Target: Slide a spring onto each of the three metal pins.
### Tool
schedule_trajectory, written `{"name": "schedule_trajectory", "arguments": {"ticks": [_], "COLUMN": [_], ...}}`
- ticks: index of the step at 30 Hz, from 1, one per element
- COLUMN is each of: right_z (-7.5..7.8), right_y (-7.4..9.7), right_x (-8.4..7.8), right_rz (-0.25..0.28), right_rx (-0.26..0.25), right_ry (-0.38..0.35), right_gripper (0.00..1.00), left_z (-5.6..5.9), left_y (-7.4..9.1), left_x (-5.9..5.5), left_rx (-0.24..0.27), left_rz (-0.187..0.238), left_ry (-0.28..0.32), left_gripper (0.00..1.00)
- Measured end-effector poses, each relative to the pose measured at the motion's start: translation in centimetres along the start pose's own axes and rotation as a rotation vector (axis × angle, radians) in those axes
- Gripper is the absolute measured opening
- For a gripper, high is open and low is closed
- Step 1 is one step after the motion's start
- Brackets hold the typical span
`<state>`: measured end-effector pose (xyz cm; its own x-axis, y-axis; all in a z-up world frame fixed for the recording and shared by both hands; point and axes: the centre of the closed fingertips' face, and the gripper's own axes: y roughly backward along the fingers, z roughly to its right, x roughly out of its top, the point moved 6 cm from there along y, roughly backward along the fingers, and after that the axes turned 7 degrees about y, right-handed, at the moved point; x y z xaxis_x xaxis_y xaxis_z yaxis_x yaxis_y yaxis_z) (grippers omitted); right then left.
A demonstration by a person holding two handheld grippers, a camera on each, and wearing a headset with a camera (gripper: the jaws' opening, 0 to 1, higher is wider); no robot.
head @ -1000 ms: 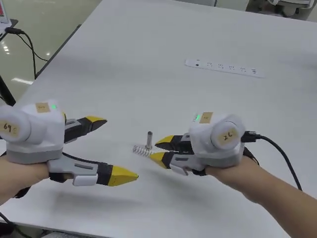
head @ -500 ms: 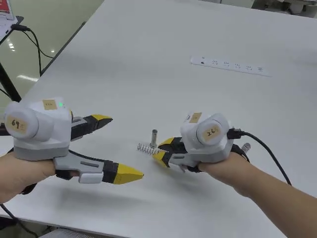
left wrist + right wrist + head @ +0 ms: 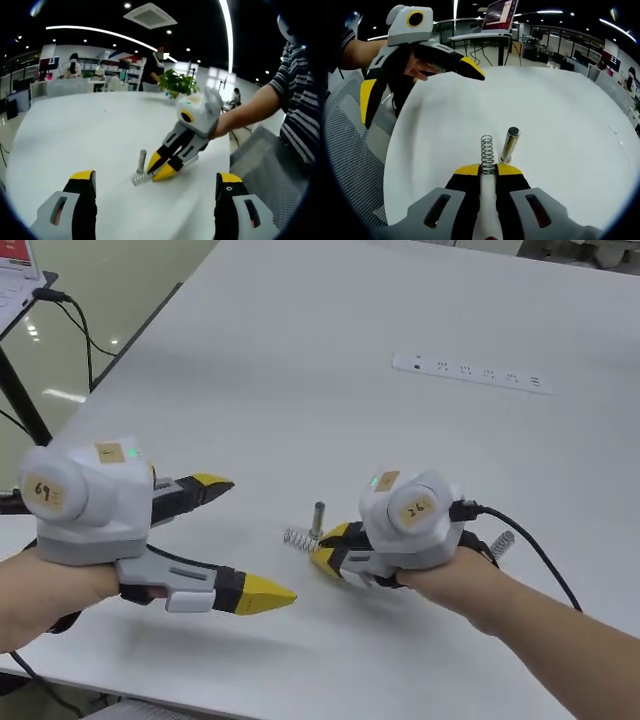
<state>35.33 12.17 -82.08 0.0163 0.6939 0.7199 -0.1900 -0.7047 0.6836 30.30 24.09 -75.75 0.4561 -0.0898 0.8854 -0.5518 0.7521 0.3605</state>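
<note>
A short metal pin (image 3: pixel 318 517) stands upright on the white table (image 3: pixel 330 360), with a spring (image 3: pixel 297 538) lying at its foot. My right gripper (image 3: pixel 328 546) sits low on the table, its yellow jaws shut on the near end of that spring (image 3: pixel 486 148). In the right gripper view the pin (image 3: pixel 509 145) rises just right of the coil, beyond my right gripper (image 3: pixel 488 170). My left gripper (image 3: pixel 240 538) hovers open to the left, nothing between its jaws. The left gripper view looks over my left gripper (image 3: pixel 155 176) at the pin (image 3: pixel 142 161), the spring (image 3: pixel 139 178) and the right gripper (image 3: pixel 169 161).
A white power strip (image 3: pixel 470 373) lies far back on the table. A small coiled metal part (image 3: pixel 501 543) lies behind my right hand, beside its black cable (image 3: pixel 530 545). The table's left edge (image 3: pixel 120 350) drops to the floor, where cables hang.
The right gripper has edged toward the pin and its jaws have narrowed onto the spring's end. The left gripper has stayed open in about the same place. The head camera has shifted slightly.
</note>
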Motion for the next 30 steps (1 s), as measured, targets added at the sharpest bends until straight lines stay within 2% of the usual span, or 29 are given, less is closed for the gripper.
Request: {"name": "schedule_trajectory", "arguments": {"ticks": [3, 11, 21, 25, 29, 30], "right_z": [-0.3, -1.4, -1.8, -1.7, -1.9, -1.9], "right_y": [0.3, 2.7, 6.5, 7.6, 8.4, 8.6], "right_x": [0.1, 0.4, -1.0, -1.5, -1.9, -2.0], "right_rz": [0.004, 0.035, 0.058, 0.061, 0.057, 0.055], "right_rx": [0.012, 0.033, 0.037, 0.029, 0.048, 0.053], "right_ry": [0.006, 0.047, 0.077, 0.082, 0.112, 0.127], "right_gripper": [0.07, 0.07, 0.07, 0.07, 0.07, 0.07], "left_z": [0.0, 0.6, 1.3, 2.0, 2.3, 2.6], "left_y": [0.1, -0.1, -0.9, -1.2, -1.3, -1.4], "left_x": [-0.1, -0.3, -0.2, -0.5, -0.8, -1.0], "left_rx": [-0.001, -0.024, -0.068, -0.104, -0.121, -0.146], "left_rz": [-0.005, -0.016, -0.026, -0.050, -0.065, -0.081], "left_ry": [0.001, 0.001, 0.008, 0.003, -0.001, -0.002], "left_gripper": [0.97, 0.94, 0.93, 0.92, 0.89, 0.87]}}
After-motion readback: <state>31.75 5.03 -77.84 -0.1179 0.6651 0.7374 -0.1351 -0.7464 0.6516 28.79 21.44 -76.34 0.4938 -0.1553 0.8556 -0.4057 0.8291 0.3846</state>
